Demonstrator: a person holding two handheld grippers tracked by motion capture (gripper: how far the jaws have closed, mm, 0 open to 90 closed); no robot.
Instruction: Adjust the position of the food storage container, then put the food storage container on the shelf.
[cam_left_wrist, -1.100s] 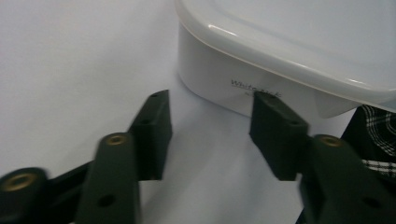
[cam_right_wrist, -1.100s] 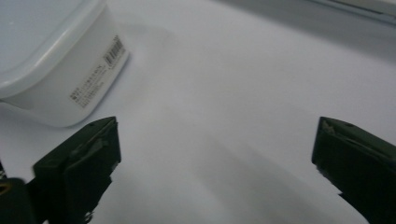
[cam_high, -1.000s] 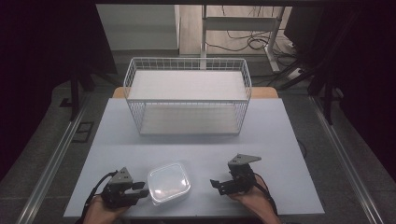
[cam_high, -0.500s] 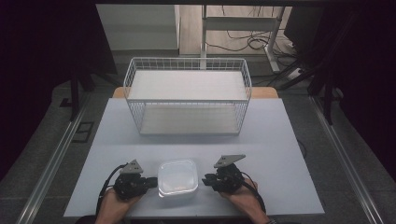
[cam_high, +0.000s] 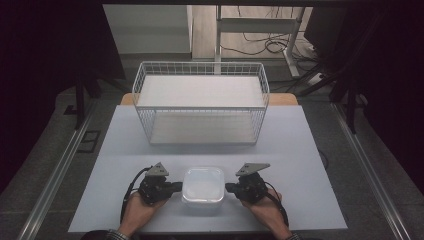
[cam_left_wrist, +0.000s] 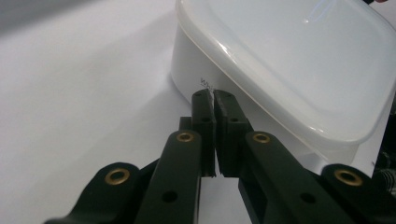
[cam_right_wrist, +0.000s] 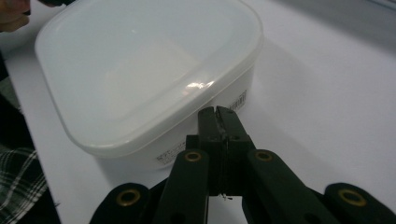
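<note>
Flanking a lidded white plastic container (cam_high: 203, 186) near the front edge of a pale table (cam_high: 310, 150), two hand-held grippers point their closed, empty jaws at its opposite side walls. The left gripper (cam_high: 176, 187) has its tips at the container's left wall below the lid rim; the right gripper (cam_high: 230, 187) meets the right wall beside a printed label (cam_right_wrist: 238, 101). A white wire basket (cam_high: 201, 102) stands well behind, toward the far edge.
</note>
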